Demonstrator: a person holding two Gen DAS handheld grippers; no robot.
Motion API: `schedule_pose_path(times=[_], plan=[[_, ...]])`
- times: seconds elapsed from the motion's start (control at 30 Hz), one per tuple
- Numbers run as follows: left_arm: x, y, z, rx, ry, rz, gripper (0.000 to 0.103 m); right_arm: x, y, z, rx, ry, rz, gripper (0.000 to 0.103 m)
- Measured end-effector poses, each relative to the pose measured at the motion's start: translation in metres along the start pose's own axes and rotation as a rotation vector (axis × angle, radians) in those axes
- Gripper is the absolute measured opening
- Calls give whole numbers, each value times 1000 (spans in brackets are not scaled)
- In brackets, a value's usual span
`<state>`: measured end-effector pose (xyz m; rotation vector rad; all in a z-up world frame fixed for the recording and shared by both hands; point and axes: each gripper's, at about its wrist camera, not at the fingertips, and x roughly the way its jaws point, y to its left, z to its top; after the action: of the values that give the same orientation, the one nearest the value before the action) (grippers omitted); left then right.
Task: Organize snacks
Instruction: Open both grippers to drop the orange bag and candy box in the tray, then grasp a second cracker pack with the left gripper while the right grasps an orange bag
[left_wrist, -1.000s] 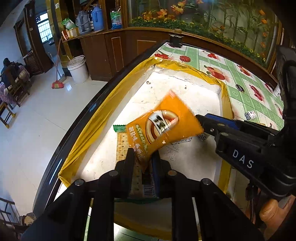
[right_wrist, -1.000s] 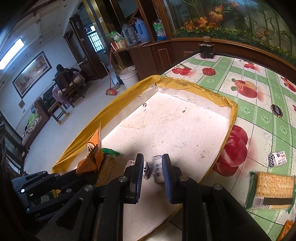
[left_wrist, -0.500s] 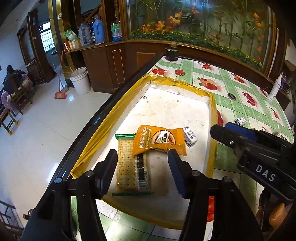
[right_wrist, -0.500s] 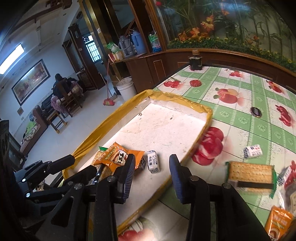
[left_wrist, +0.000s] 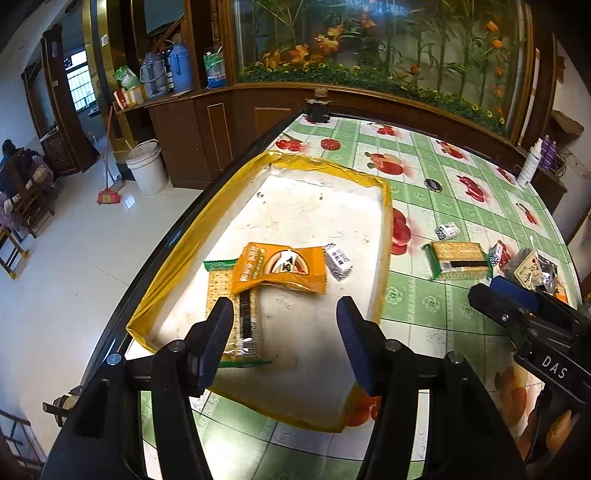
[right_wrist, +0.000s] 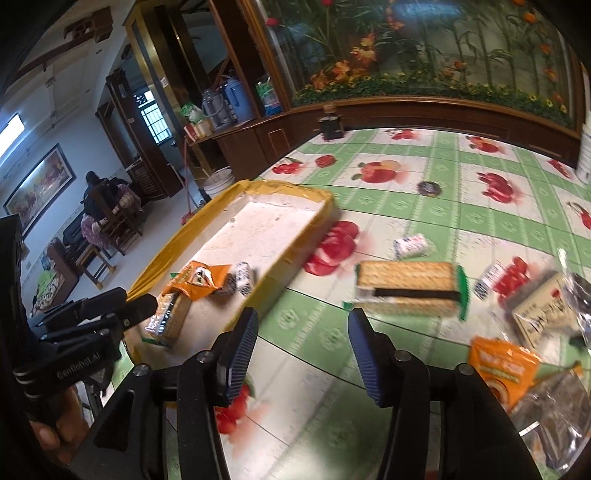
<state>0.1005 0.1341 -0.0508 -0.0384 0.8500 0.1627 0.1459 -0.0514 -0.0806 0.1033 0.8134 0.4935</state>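
A: Start at the fingers. What are they doing?

B: The left gripper (left_wrist: 286, 339) is spread wide and holds nothing; it hangs over the near end of the yellow-rimmed tray (left_wrist: 386, 206). The right gripper (right_wrist: 303, 350) is just as wide apart and empty, over the fruit-print tablecloth (right_wrist: 443, 177), beside the tray's right wall.

A: And the snacks?

B: Three lie in the tray: an orange snack packet (left_wrist: 280, 267) resting partly on a cracker pack (left_wrist: 236, 314), with a small white wrapped candy (left_wrist: 338, 263) touching the packet's right end. On the cloth, just ahead of the right gripper, lies a second cracker pack (right_wrist: 406, 291), then two small white candies (right_wrist: 412, 246) (right_wrist: 489, 280), a beige packet (right_wrist: 543, 310) and another orange packet (right_wrist: 502, 369) near the right edge.

A: Which would you take next, and how?

B: Probably the second cracker pack. I judge it light and fairly stiff, but brittle inside and slick in its film. I'd close across its short width near the middle, gently, so nothing cracks. The crimped green end is soft and would likely let the pack swing.
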Motion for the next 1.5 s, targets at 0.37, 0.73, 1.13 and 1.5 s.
schedule_pose_path(times=[0.37, 0.73, 1.13, 1.5], plan=[[-2, -36, -6, 74, 20, -59, 65, -46, -55, -37, 97, -18, -99, 60], [6, -84, -10, 188, 65, -131, 65, -67, -90, -59, 160, -22, -144, 61], [52, -144, 15, 382, 106, -162, 64, -43, -93, -48, 165, 2, -162, 64], [93, -196, 38, 628, 167, -252, 64, -28, -110, -41, 192, 22, -151, 66]])
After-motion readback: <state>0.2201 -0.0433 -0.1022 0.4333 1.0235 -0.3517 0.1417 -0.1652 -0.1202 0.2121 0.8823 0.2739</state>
